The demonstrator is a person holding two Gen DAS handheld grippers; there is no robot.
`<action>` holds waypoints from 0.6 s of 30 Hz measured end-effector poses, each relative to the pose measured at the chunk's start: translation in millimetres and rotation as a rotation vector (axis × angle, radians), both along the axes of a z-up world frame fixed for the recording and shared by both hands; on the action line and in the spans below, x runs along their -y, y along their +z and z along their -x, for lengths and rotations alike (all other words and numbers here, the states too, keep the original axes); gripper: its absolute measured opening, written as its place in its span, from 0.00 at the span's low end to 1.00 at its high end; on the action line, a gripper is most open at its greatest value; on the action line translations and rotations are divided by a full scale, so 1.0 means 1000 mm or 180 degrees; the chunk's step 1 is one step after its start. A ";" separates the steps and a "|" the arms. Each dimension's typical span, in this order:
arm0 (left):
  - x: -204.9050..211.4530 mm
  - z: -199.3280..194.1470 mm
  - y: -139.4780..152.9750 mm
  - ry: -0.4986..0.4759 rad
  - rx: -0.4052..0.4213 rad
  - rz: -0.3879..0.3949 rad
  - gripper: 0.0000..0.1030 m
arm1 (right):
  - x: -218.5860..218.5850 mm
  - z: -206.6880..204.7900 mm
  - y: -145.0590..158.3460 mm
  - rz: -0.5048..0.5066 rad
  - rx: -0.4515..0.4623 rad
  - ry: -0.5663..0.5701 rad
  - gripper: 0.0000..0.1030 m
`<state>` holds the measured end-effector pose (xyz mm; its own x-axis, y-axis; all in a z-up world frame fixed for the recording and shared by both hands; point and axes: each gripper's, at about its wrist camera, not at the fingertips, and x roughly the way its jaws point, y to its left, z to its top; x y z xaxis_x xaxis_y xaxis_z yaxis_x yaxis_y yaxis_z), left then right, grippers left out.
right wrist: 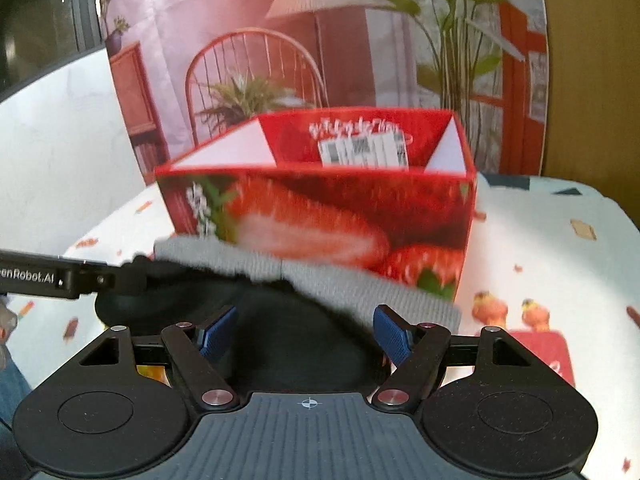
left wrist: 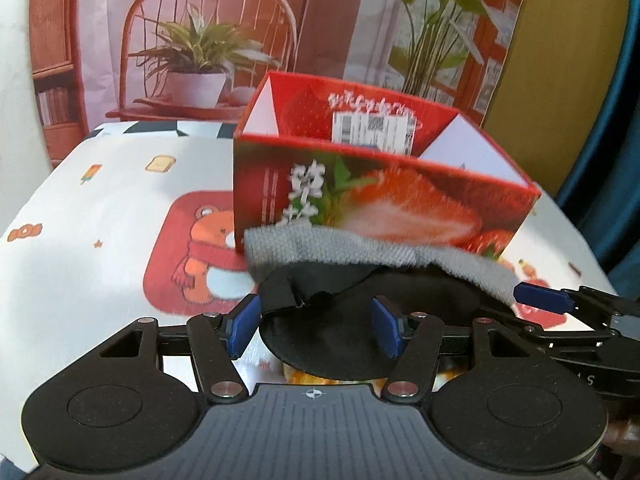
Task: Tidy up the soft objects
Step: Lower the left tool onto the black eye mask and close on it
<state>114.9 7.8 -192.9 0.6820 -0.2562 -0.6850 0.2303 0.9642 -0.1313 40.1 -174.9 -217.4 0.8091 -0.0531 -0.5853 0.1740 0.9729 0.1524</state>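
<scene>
A black soft cap with a grey knitted band (left wrist: 360,252) lies between both grippers, in front of an open red strawberry-print box (left wrist: 380,184). My left gripper (left wrist: 316,326) has its blue pads wide apart around the cap's black part (left wrist: 332,348). My right gripper (right wrist: 306,334) is also spread wide around the cap (right wrist: 304,344), with the grey band (right wrist: 320,276) beyond it. Whether either pad presses the cloth I cannot tell. The box (right wrist: 320,212) stands just behind the cap. The right gripper's finger (left wrist: 544,298) shows at the cap's right edge in the left wrist view.
A white tablecloth with bear and food cartoons (left wrist: 120,220) covers the table. A printed backdrop with a chair and plants (left wrist: 208,40) stands behind the box. The left gripper's arm (right wrist: 48,276) crosses the right wrist view at the left.
</scene>
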 end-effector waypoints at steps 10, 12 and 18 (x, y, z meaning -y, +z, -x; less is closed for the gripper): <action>-0.010 0.002 -0.033 0.0027 -0.0200 0.0120 0.57 | 0.003 0.006 -0.022 -0.0089 -0.0072 -0.0151 0.77; -0.013 0.001 -0.035 0.0036 -0.0224 0.0168 0.57 | 0.008 0.006 -0.024 -0.0170 -0.0090 -0.0204 0.79; -0.011 0.001 -0.039 0.0042 -0.0225 0.0167 0.58 | 0.018 0.008 -0.031 -0.0395 -0.0061 -0.0309 0.79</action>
<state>113.4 19.3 -231.6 0.6360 -0.2844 -0.7174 0.2060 0.9585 -0.1973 32.1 -192.8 -248.6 0.7922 -0.0569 -0.6076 0.2704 0.9253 0.2660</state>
